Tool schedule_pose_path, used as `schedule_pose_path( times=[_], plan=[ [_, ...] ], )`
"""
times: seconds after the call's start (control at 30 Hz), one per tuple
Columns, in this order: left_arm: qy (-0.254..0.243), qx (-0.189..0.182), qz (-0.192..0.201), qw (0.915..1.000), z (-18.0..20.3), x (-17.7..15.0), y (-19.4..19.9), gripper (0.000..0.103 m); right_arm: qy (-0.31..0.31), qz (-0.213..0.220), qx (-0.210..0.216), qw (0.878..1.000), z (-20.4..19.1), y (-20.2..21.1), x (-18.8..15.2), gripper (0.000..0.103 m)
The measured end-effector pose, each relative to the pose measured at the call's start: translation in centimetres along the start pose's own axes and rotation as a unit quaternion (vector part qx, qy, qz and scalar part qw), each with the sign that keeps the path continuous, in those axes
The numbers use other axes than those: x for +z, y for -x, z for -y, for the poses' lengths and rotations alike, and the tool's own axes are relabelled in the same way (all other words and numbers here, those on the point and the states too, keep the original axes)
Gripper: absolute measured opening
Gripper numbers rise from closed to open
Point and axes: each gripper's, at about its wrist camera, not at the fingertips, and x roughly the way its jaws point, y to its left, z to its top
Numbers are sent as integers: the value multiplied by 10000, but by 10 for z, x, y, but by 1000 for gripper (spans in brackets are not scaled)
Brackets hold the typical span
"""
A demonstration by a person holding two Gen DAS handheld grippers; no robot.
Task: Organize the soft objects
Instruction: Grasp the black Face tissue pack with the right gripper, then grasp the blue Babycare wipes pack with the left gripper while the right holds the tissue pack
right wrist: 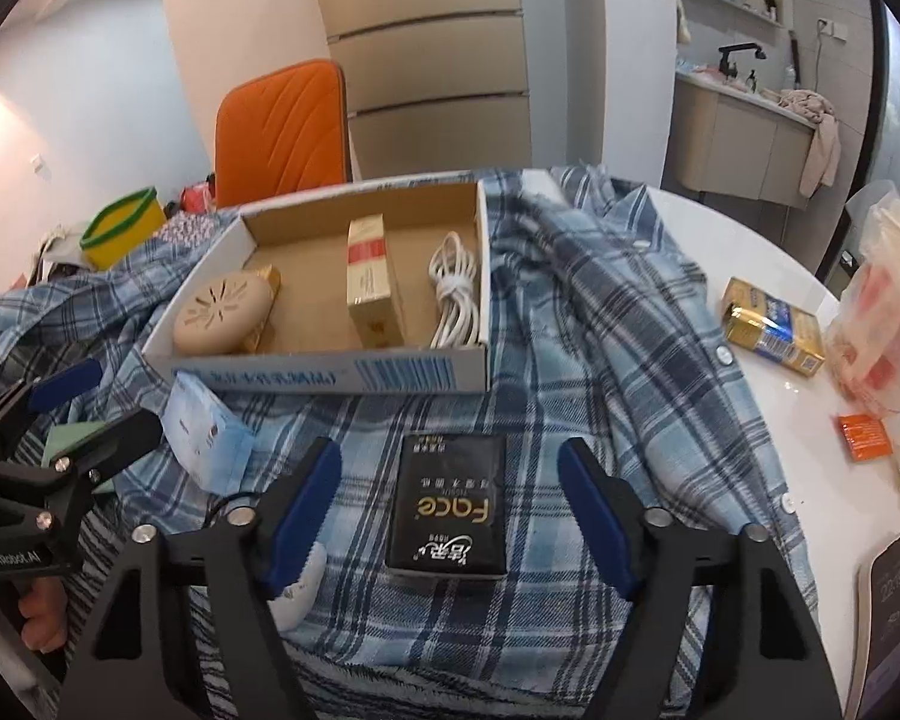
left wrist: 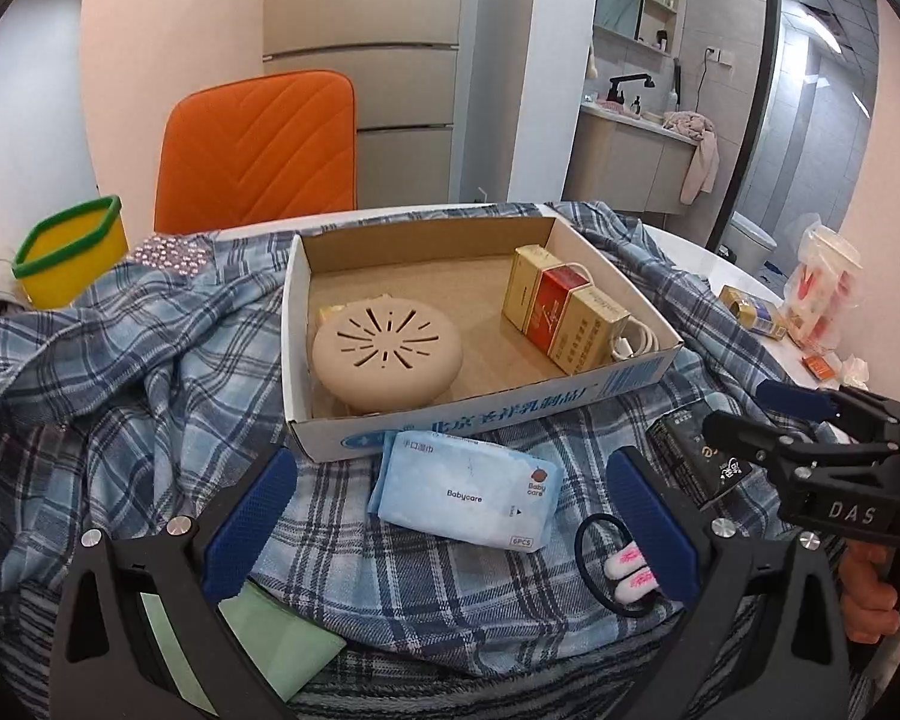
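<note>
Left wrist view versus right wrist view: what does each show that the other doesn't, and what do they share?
Only the left wrist view shows the hair tie lying whole, beside the left gripper, which is open around the wipes pack.

Only the right shows the phone and the cable in full.

Both show the box, the plaid shirt, the black tissue pack between the open right gripper's jaws, and the orange chair.

A lived-in home. Far behind the white surface (right wrist: 768,396) stands a tall fridge (left wrist: 360,48), with an orange chair (left wrist: 258,150) in front of it. To the right a bathroom opens: a vanity (left wrist: 630,162) with a black tap (left wrist: 624,87), a pink towel (left wrist: 699,150) hung over its edge, wall shelves (left wrist: 660,0) and a toilet (left wrist: 750,240). A plaid shirt (right wrist: 600,300) lies spread across the surface.
</note>
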Motion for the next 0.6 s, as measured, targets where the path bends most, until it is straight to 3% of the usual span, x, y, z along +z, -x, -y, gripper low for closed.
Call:
schedule_pose_path(
  times=[0.07, 0.17, 0.6],
  plan=[
    [-7, -1, -62, 10000, 0, 0, -2, 103, 70, -104, 13, 9999, -2, -3, -1, 64],
    [-41, 4, -133, 9999, 1, 0, -5, 103, 141, -234, -20, 9996, -5, -9, -3, 60],
    [-40, -59, -479, 9988, 2, -2, -18, 103, 293, -506, -168, 9982, -10, -22, -6, 49]
  ],
)
